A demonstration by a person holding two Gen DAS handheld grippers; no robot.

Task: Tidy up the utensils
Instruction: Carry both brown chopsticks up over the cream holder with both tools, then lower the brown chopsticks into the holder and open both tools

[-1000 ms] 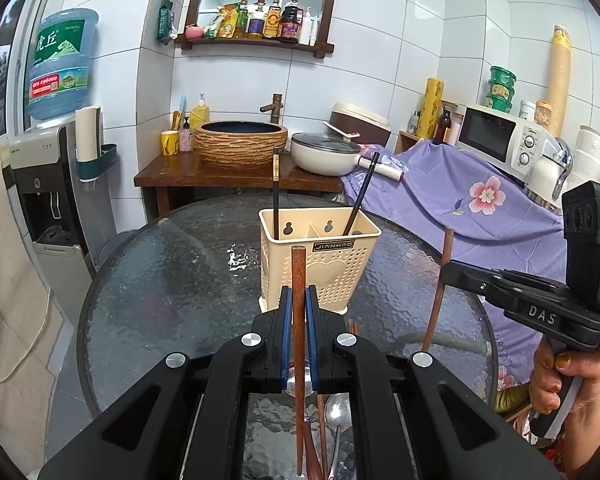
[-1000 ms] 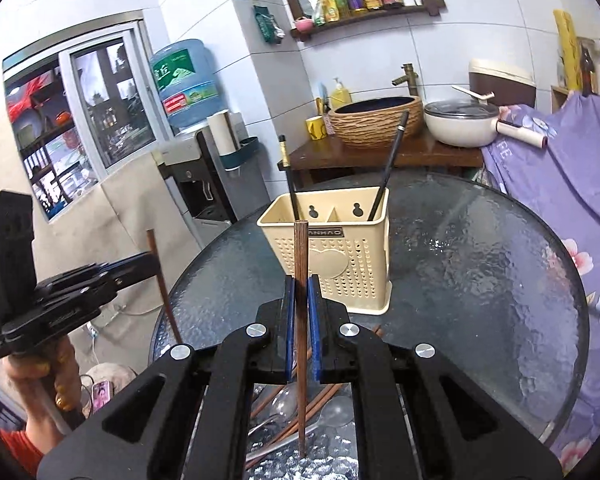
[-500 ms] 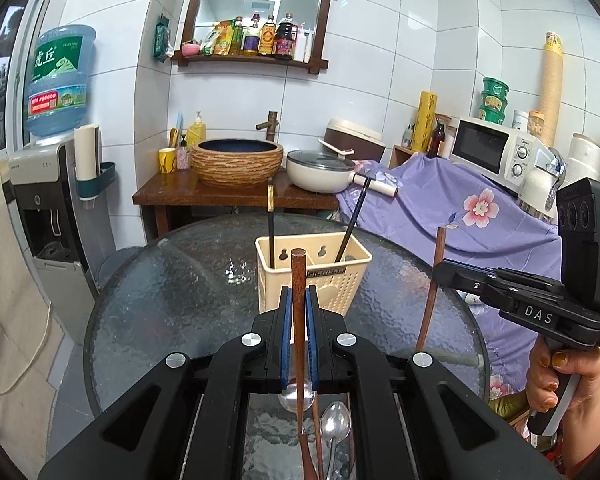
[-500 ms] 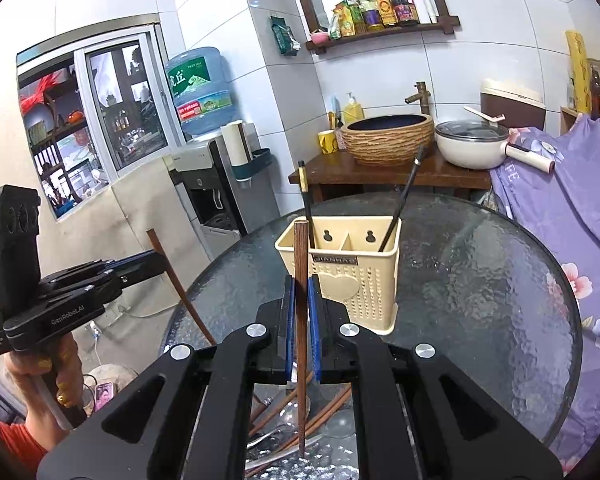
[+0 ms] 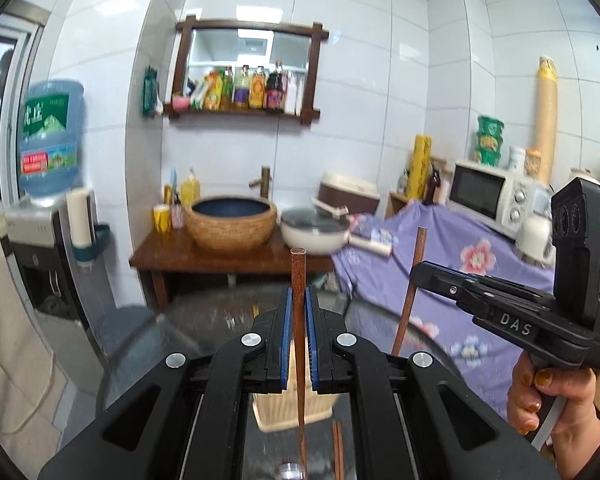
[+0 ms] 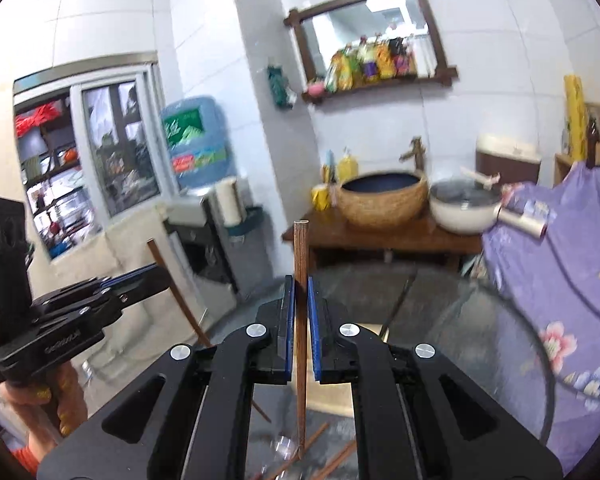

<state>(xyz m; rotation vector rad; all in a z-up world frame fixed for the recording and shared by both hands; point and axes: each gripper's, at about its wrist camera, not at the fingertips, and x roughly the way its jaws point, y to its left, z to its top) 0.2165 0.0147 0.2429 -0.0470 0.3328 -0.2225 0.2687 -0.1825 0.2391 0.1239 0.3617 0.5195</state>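
Both tools risen, each clamping upright chopstick (image 5: 299, 280).

Basin (image 5: 232, 222), pot (image 5: 314, 232), microwave (image 5: 486, 196)

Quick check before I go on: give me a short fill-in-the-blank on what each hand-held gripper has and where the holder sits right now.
The left hand-held gripper is shut on a brown ____.
The right hand-held gripper holds its chopstick nearly ____.
The cream utensil holder stands on the round ____ table.
More chopsticks lie loose on the ____.

Missing words: chopstick; upright; glass; table
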